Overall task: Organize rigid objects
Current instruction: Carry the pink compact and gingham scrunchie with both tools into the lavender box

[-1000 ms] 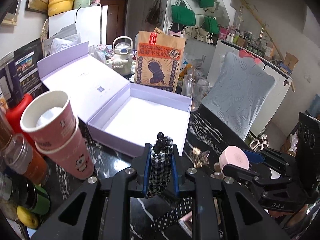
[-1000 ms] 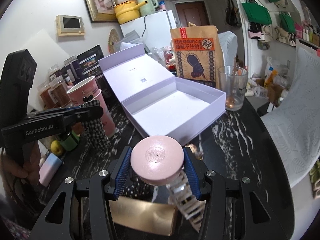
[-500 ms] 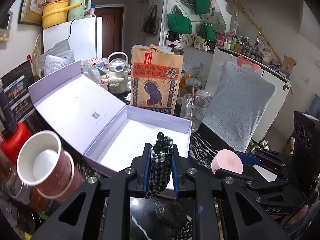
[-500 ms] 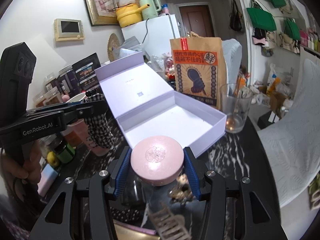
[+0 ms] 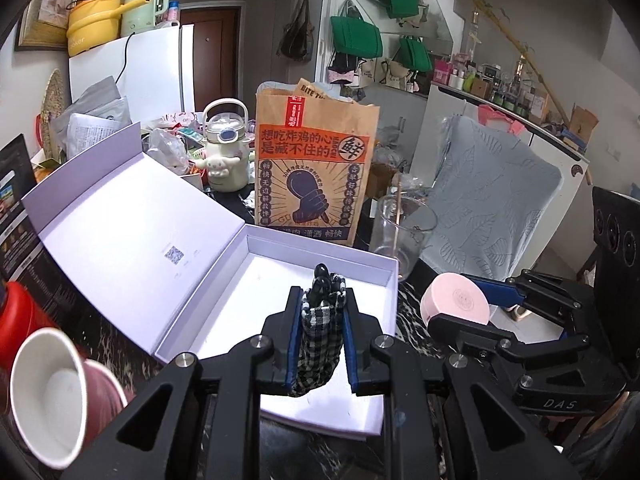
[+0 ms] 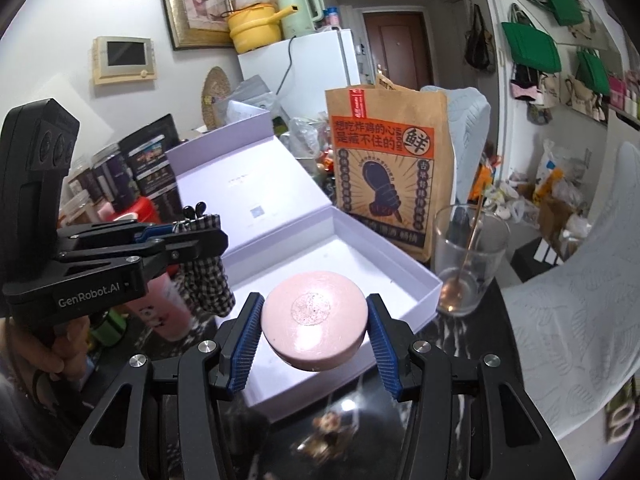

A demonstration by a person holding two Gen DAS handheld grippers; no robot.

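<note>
Box [image 5: 280, 304], pale lilac and open, sits on a dark marbled counter [image 6: 472, 344] with its hinged lid laid back to the left, so the white inside is free to take things. The left gripper [image 5: 320, 340] hovers over the near part of the box, its blue-padded fingers [image 5: 294, 344] closed tight on a small black-and-white checked pouch [image 5: 320, 344] with a black beaded clasp at the top; the pouch hangs down between them, above the box floor. The right gripper [image 6: 314, 332] hangs over the box's near right corner, its fingers [image 6: 244, 340] spread fairly wide and pressed on either side of a flat round pink case [image 6: 314, 330], held level with the lid face up. Both items seem held over the box so they can be lowered in side by side. Behind the box stand a printed brown paper bag [image 5: 316, 172] and a drinking glass [image 6: 466, 264] holding a thin stick. A red paper cup [image 5: 52, 396] stands at the left, clear of the box.
</note>
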